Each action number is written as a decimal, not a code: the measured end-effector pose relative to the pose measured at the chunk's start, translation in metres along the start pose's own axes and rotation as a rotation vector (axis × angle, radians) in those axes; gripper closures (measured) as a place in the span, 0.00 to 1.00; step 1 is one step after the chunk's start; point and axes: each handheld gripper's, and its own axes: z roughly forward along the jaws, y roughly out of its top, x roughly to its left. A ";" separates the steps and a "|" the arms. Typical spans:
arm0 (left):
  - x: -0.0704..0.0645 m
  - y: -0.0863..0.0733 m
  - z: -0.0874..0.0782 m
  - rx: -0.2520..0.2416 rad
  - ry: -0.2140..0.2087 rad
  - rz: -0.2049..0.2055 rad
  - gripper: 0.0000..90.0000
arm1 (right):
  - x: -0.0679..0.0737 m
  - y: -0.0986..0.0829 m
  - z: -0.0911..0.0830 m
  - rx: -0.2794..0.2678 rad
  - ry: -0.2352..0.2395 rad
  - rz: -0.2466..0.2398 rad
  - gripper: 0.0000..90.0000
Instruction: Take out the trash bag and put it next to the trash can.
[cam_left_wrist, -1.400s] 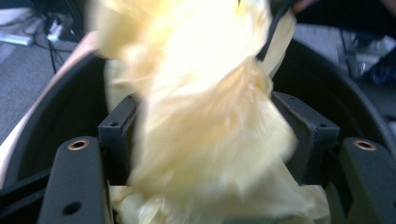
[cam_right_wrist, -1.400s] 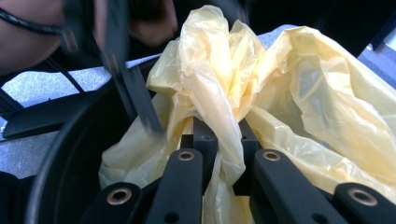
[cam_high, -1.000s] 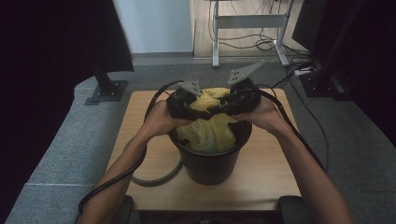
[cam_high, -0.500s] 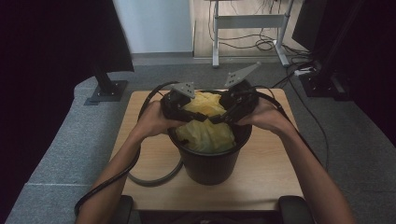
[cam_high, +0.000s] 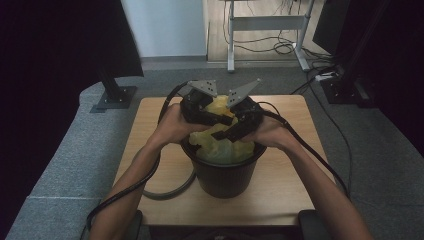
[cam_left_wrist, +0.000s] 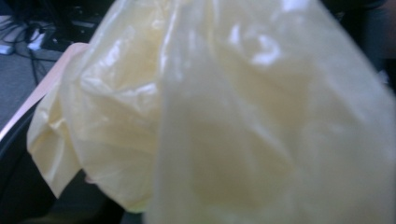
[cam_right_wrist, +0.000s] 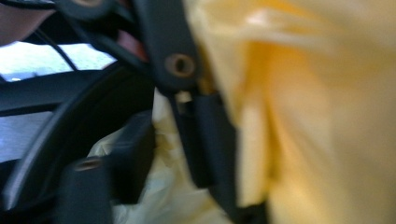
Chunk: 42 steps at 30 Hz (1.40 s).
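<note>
High view: left tongs (cam_high: 227, 120) and right tongs (cam_high: 216, 136) meet over the black bin (cam_high: 222, 172) at mid-bench (cam_high: 145, 125), both buried in the yellow bag (cam_high: 220, 147), which is bunched in the bin's mouth. Whether either set is clenched on the film cannot be told. Judged: the bag is partly in, and its edge is not yet spread over the rim.

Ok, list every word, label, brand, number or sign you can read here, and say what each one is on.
None can be read.
Yellow plastic bag: plain in all views, no print.
Black bin: no label visible.
Left hand-held gripper and right hand-held gripper: no markings legible; the close views are blurred.
Wooden table: bare, no writing.
</note>
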 end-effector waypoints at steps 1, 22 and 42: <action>0.000 0.000 -0.001 -0.005 -0.008 0.000 0.85 | -0.001 -0.001 -0.001 0.001 -0.008 -0.001 0.51; 0.005 -0.035 -0.037 0.041 0.097 -0.062 0.38 | -0.018 -0.022 -0.053 -0.062 -0.064 0.068 0.87; 0.004 -0.032 -0.034 -0.046 0.117 -0.058 0.99 | -0.015 -0.020 -0.043 -0.018 -0.002 0.084 0.84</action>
